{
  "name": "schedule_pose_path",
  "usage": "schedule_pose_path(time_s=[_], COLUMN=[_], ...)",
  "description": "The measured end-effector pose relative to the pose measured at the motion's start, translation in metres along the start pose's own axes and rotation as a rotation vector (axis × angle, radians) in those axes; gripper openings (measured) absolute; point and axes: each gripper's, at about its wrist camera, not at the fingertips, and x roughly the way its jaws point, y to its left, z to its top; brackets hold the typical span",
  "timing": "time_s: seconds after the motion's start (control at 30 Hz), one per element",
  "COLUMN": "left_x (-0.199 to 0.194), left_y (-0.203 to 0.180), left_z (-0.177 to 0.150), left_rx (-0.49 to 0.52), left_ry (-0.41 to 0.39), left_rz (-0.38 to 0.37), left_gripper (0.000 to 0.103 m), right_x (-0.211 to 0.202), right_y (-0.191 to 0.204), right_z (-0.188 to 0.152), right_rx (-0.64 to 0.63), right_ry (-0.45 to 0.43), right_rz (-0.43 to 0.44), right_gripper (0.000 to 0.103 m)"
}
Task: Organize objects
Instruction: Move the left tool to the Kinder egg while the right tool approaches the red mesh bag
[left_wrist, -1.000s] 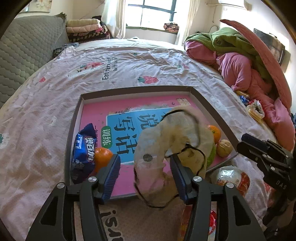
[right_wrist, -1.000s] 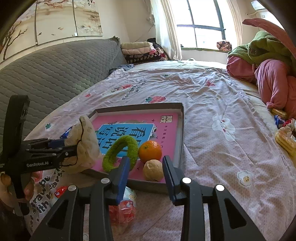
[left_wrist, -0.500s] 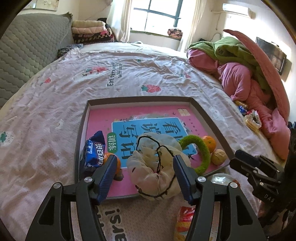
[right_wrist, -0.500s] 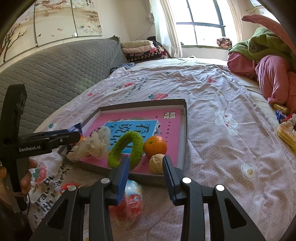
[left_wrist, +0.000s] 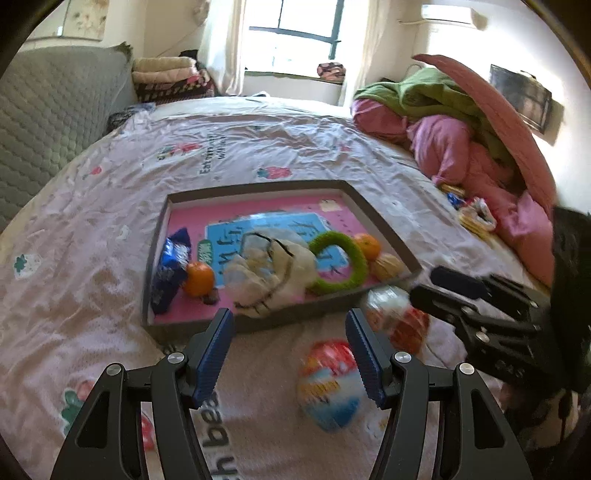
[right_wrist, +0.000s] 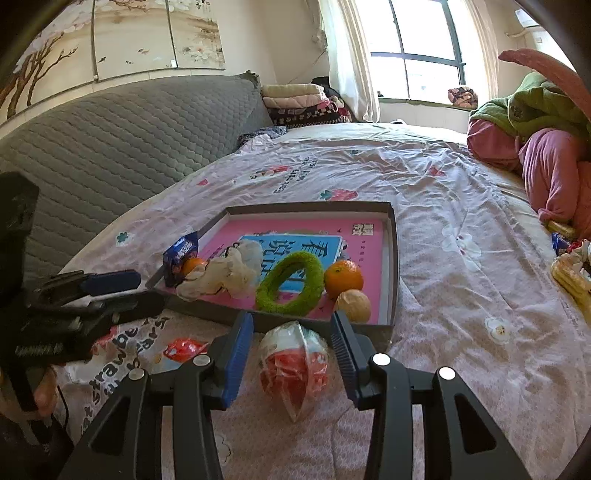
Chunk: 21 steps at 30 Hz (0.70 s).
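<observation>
A shallow grey tray (left_wrist: 384, 236) with a pink book inside lies on the bed. In it are a cream cloth (left_wrist: 269, 273), a green ring (left_wrist: 338, 264), two oranges (left_wrist: 199, 278), a walnut-like ball (left_wrist: 386, 266) and a blue snack pack (left_wrist: 170, 269). My left gripper (left_wrist: 290, 354) is open and empty, in front of the tray's near edge. My right gripper (right_wrist: 291, 354) is open, its jaws either side of a red and white snack bag (right_wrist: 293, 363) lying on the sheet. The tray (right_wrist: 393, 258), cloth (right_wrist: 225, 275) and ring (right_wrist: 290, 282) show in the right wrist view too.
A second colourful snack bag (left_wrist: 330, 380) lies on the sheet in front of the left gripper. More wrapped snacks (right_wrist: 570, 273) lie at the right. A pile of pink and green bedding (left_wrist: 461, 125) is at the right, a grey headboard (right_wrist: 110, 140) at the left.
My left gripper let go of the cream cloth into the tray and pulled back, open. My right gripper moved down around the red and white snack bag.
</observation>
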Motion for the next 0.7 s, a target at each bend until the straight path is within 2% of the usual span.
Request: schedule_pose_path(time_s=[0.13,0.7], left_x=[-0.003,0.008], left_y=[-0.012,-0.031], left_z=[-0.012,-0.047], left_rx=[0.041,0.090], left_ry=[0.002,0.058], left_rz=[0.008,0.001], left_gripper=[0.065,0.065], right_x=[-0.001,0.007], right_y=[0.003,0.003], right_z=[-0.009,-0.023], right_rx=[-0.010,-0.015], right_ry=[0.023,0.072], right_rz=[-0.007,-0.020], right_gripper=[0.045,0.050])
